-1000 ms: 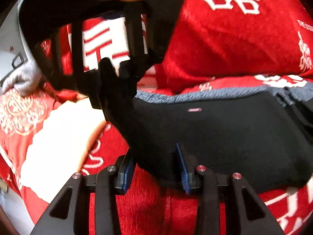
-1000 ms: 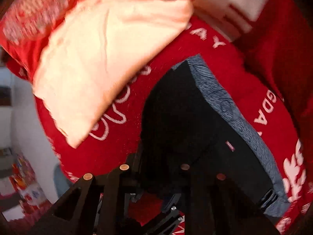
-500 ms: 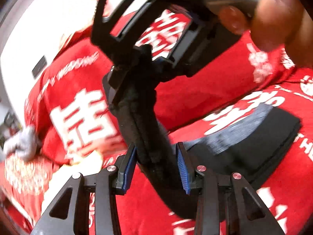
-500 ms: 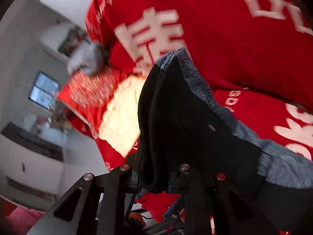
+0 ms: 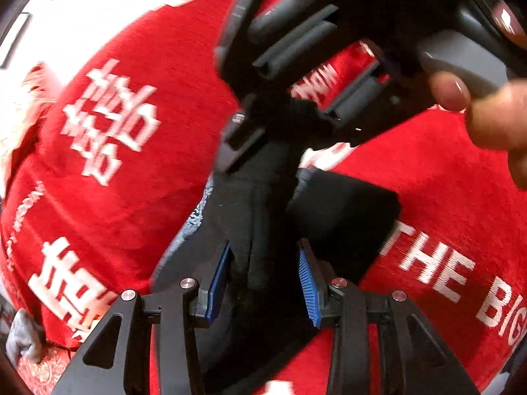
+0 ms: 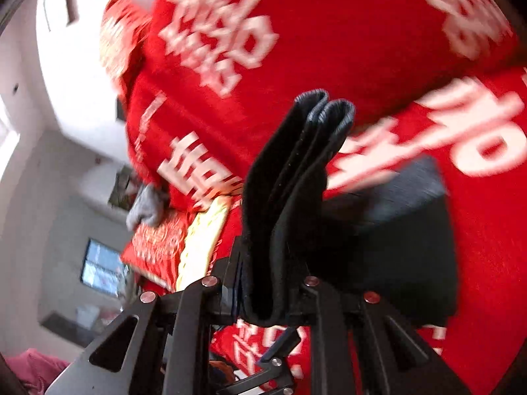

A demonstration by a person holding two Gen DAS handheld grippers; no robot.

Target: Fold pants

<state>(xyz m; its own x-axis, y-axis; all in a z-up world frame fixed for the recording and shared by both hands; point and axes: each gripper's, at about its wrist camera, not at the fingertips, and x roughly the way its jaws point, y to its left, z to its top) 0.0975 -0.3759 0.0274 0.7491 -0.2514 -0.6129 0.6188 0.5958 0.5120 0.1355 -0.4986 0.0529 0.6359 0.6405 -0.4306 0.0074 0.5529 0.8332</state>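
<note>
Black folded pants (image 5: 260,217) with a grey heathered waistband hang bunched between both grippers above a red plush bedcover (image 5: 438,177) printed with white characters and letters. In the left wrist view, the left gripper (image 5: 262,278) has its blue-padded fingers (image 5: 220,278) set a little apart, with a thick fold of the dark fabric running up between them; the cloth fills most of the gap, and the fingers appear to pinch it, though contact at the pads is partly hidden by the fabric. Farther up in the same view, the right gripper (image 5: 263,131) clamps the upper end of that fold, and a person's hand (image 5: 490,112) holding it shows at the right edge. The rest of the pants lies as a flat dark rectangle on the bedcover just right of the hanging fold.

From the right wrist view, the right gripper (image 6: 263,283) has its fingers drawn close on a stack of several layers of black fabric (image 6: 296,181), which stands up from the grip with rounded folded edges at the far end. The lower part of the garment spreads to the right on the bedcover (image 6: 329,33). A grey cloth lump (image 6: 145,207) lies at the bed's left side, near a red and gold patterned fabric (image 6: 158,240). Beyond the bed, a white wall (image 6: 75,75) is in view.
</note>
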